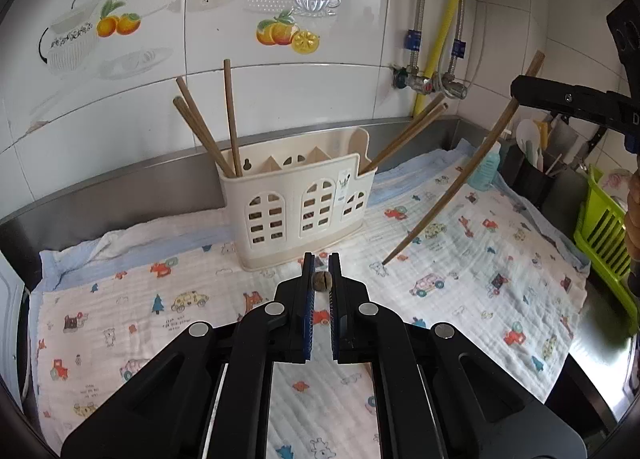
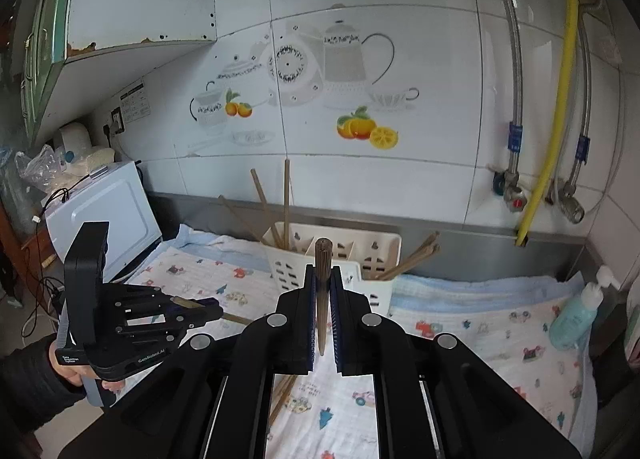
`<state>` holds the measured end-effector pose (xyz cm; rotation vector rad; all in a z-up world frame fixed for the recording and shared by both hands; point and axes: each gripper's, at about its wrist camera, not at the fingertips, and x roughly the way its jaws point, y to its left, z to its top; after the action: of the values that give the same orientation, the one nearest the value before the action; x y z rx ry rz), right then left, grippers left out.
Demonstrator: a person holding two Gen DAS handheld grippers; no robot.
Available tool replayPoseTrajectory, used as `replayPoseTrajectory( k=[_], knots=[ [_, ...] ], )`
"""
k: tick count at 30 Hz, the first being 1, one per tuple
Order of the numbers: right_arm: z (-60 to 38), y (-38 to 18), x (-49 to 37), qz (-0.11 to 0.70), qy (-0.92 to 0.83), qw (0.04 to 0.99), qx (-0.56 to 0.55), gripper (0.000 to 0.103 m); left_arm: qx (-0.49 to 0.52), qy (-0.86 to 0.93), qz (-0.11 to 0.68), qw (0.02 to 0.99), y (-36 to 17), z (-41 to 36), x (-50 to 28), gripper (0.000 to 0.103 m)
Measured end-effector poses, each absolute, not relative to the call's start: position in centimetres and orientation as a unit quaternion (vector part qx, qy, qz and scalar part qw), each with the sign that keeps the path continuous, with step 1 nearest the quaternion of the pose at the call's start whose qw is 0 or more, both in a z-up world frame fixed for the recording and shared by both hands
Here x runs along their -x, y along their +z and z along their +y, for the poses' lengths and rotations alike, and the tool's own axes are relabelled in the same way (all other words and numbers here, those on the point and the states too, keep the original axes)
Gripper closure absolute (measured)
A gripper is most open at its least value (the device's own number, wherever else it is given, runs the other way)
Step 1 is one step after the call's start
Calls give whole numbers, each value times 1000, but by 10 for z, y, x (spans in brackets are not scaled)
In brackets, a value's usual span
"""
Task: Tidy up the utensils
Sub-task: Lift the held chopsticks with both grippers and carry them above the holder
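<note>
Left wrist view: left gripper (image 1: 321, 279) has its jaws clamped on a chopstick (image 1: 321, 280), seen end-on, so its long axis runs roughly along the line of sight, towards the holder (image 1: 298, 199). The holder stands straight ahead on the cloth-covered desk (image 1: 460, 259); sticks already lean in its left and right end compartments, and the middle ones look empty. At upper right, the right gripper (image 1: 520, 93) holds a second chopstick (image 1: 460, 179) slanting down, its tip just above the cloth, right of the holder.

Right wrist view: right gripper (image 2: 323, 287) has its jaws clamped on that chopstick (image 2: 322, 291), which stands nearly upright between the pads, butt end up, directly in front of the holder (image 2: 340, 255). The left gripper (image 2: 208, 309) sits lower left, well apart from the holder. More sticks (image 2: 282, 391) lie on the cloth below.

Judgement: both sticks are lifted for insertion. The right hand looks nearer and better aligned with the holder; its stick needs tip-down entry into a compartment.
</note>
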<state>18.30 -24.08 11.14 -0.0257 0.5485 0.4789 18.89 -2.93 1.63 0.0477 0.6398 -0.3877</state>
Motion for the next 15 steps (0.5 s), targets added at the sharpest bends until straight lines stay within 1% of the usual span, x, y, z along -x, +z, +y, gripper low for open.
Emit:
replayPoseTrajectory(
  k=[6,10,15],
  knots=[
    [-241,152,-213,249,214,944,35,96,-36,-198,305,931,42,-32,-210,98],
    [-239,167,-233,244,200,948,44,96,-46,-203,293,933,60,-35,-218,98],
    [-235,171,-259,250,188,949,45,96,-55,-204,271,939,85,-36,-223,98]
  ],
)
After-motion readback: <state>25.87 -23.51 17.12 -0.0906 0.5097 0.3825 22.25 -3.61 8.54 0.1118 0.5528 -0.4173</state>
